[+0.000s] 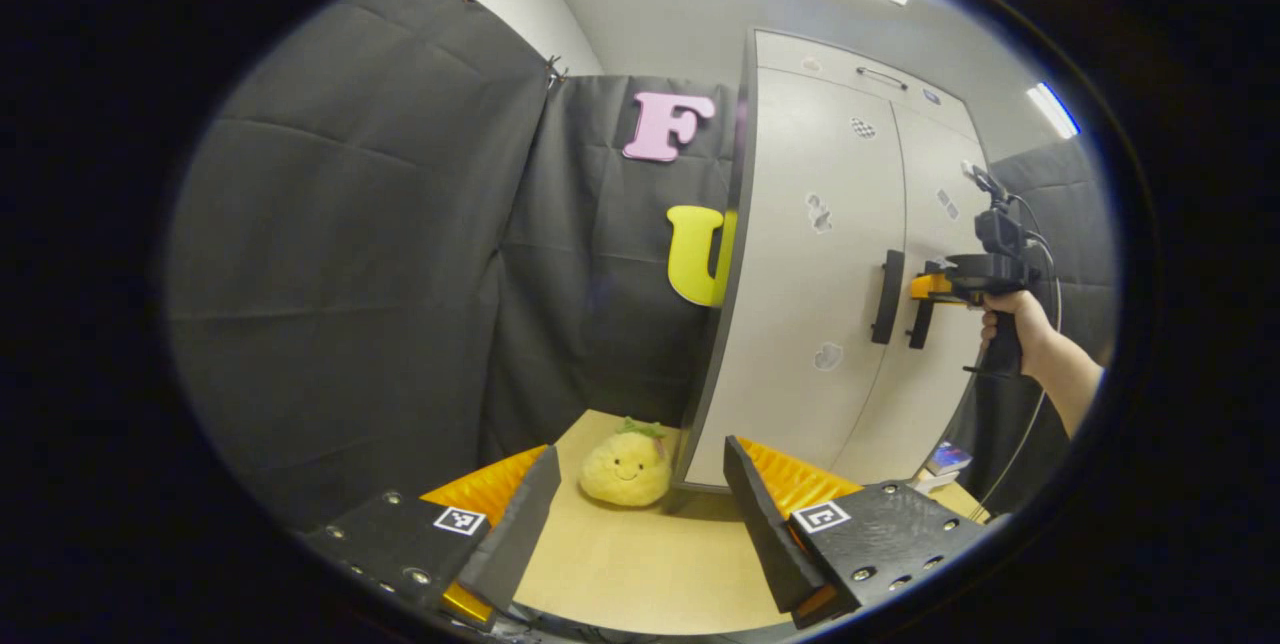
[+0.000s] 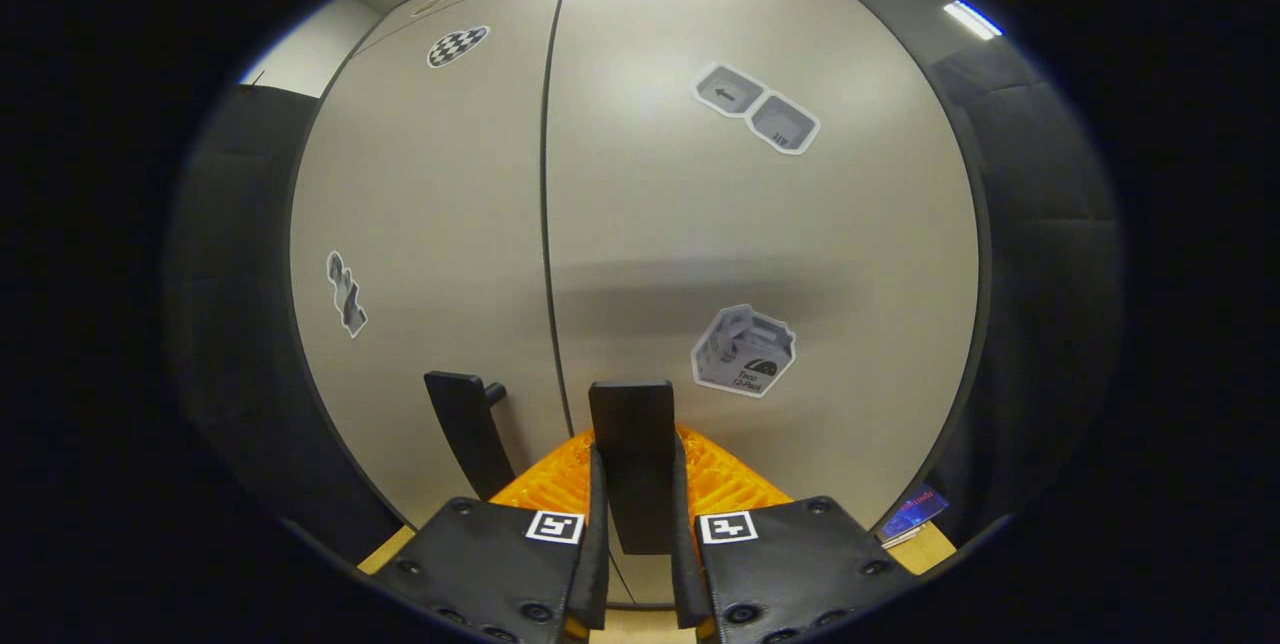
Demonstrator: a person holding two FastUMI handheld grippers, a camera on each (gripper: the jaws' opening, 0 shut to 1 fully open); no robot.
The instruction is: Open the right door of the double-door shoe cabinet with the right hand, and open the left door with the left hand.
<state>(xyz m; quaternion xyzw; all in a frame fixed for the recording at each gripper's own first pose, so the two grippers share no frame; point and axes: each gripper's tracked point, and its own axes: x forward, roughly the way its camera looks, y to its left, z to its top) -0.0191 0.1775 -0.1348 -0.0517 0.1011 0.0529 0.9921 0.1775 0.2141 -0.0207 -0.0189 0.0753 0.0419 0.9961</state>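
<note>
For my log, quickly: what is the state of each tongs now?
Left tongs: open, holding nothing.
Right tongs: closed on the right door handle.

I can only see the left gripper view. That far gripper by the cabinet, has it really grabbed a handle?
Observer: Yes. The right gripper is shut on the right handle, one finger on each side.
Operator: Has that door opened at all?
Observer: No. Seen head-on, the seam between the doors is one thin, even line.
Operator: Anything next to the handle?
Observer: A box sticker sits just to its right.
</note>
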